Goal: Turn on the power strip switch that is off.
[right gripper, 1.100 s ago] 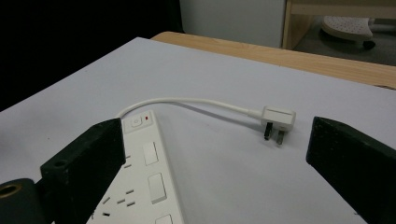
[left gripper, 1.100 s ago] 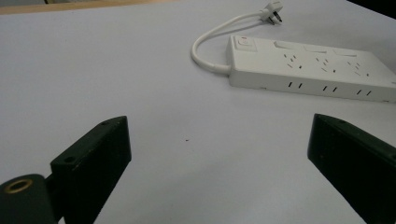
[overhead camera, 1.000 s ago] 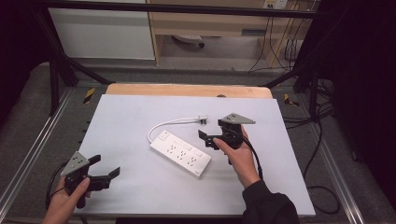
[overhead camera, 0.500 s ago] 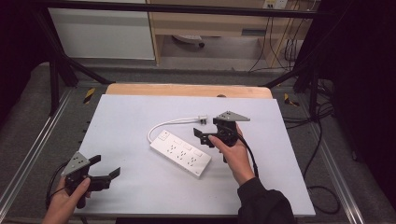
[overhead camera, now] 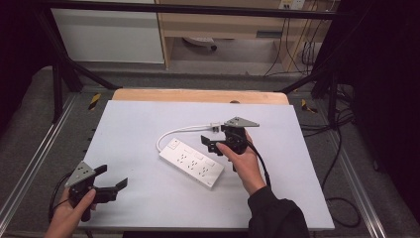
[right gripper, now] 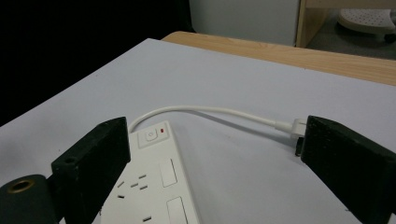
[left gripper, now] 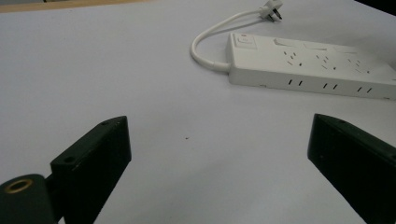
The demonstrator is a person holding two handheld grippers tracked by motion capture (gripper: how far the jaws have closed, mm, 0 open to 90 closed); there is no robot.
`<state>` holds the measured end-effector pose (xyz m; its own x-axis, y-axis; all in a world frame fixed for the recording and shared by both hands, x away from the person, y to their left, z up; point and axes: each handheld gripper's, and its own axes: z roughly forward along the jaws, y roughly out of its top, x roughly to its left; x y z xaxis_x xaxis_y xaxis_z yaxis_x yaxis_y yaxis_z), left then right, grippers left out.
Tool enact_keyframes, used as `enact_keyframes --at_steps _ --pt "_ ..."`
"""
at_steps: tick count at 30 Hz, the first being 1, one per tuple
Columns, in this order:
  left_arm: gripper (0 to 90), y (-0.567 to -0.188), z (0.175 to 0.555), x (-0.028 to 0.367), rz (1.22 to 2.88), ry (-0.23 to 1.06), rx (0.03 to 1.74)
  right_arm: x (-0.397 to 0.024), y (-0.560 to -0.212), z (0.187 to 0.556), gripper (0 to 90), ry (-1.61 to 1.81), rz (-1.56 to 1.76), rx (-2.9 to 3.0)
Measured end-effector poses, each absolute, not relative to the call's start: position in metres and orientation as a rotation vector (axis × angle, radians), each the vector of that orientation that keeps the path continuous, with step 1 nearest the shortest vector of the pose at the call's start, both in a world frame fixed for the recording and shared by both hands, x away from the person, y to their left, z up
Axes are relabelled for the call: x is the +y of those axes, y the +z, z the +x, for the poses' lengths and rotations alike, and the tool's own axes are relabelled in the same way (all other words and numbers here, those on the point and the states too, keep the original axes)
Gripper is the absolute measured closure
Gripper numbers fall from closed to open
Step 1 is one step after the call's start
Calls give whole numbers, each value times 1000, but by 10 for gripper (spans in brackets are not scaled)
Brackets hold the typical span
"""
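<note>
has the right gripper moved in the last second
Yes. The right gripper has shifted left and slightly toward the table's far edge, closing on the power strip, which lies where it did.

- A lab or recording workspace, not a home
- The desk (overhead camera: 148, 124) is covered by a plain white sheet, with a bare wooden edge along its far side
- Black metal frame struts (overhead camera: 69, 74) stand around the desk, and rails run along both its sides
- Beyond the desk, a wooden shelf unit (overhead camera: 223, 25) stands beside a white cabinet (overhead camera: 109, 29)
- Loose cables (overhead camera: 297, 49) hang beyond the desk's far right corner
- Dark surroundings close in on either side of the desk
</note>
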<state>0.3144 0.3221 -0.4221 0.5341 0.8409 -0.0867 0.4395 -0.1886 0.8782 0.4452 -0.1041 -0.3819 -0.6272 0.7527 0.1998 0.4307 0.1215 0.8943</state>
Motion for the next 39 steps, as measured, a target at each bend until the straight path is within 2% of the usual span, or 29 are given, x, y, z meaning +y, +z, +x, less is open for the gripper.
enact_keyframes --at_steps 14,25,28,38,39 --pt "62 -423 314 320 1841 529 1049 -99 -388 451 104 1510 1177 2123" --pt "62 -423 314 321 1841 529 1050 -92 -389 450 280 1492 1123 2136" --pt "62 -423 314 321 1841 529 1049 -87 -387 450 362 1479 1093 2141" --pt "62 -423 314 321 1841 529 1047 -79 -387 452 517 1448 1057 2145" --pt "62 -423 314 321 1841 529 1047 -78 -387 453 553 1445 1048 2149"
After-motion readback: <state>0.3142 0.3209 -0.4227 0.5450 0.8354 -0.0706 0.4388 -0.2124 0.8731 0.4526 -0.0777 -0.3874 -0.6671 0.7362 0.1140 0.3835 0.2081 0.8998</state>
